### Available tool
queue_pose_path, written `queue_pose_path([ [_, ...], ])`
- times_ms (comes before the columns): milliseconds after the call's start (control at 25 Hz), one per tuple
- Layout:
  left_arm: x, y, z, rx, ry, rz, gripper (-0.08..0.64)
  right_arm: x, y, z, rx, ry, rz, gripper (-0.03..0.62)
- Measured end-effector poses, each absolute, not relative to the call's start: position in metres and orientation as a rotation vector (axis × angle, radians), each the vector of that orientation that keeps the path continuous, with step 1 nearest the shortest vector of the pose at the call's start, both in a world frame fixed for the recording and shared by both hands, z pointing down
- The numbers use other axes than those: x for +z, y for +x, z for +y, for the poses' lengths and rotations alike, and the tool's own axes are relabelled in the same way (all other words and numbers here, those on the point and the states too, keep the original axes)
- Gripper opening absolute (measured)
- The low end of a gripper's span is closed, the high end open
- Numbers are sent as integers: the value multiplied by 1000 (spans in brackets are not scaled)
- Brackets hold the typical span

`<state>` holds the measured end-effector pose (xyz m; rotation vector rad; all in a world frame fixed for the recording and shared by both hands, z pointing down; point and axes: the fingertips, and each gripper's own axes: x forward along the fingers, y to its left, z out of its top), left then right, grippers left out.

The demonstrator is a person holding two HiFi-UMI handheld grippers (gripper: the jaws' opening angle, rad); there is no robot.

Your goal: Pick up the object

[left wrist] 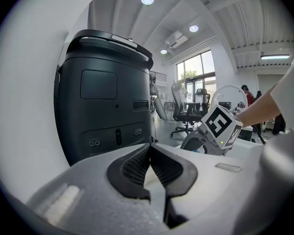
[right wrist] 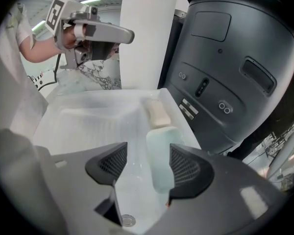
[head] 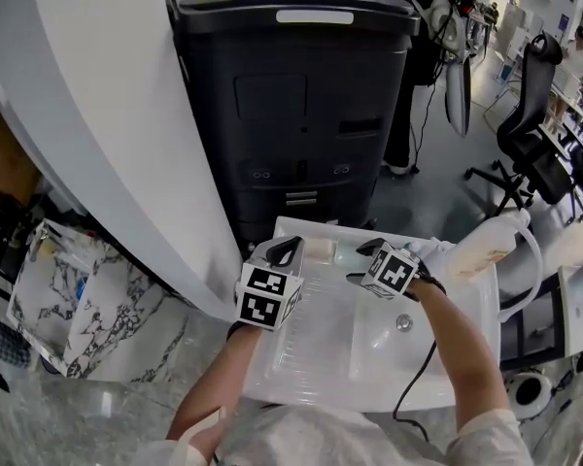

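Currently: right gripper (right wrist: 148, 150) jaws open, straddling the pale green bar (right wrist: 161, 166) at the sink's (right wrist: 88, 116) back edge, near the beige bar (right wrist: 158, 112). Left gripper (left wrist: 149, 148) jaws closed, empty. Green bar probably soap: light, stiff, slippery. Pinch its long sides mid-length.

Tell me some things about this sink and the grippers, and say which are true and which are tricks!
The right gripper has its jaws apart with a pale green translucent bar between them. True.
The left gripper holds the cream rectangular bar. False: it is shut on nothing; that bar lies at the white sink's back edge.
The big boxy machine behind the sink is red. False: it is dark grey.
The sink has a round metal drain. True.
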<state>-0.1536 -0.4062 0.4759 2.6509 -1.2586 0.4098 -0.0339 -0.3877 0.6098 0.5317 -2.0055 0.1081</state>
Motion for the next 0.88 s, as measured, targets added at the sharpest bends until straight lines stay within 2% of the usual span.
queue_pose_path([
  [360, 479, -161, -408, 419, 2633, -1285, 6, 629, -35, -390, 107, 482, -1973, 249],
  [880, 485, -171, -409, 446, 2601, -1324, 6, 650, -31, -391, 116, 444, -1947, 173],
])
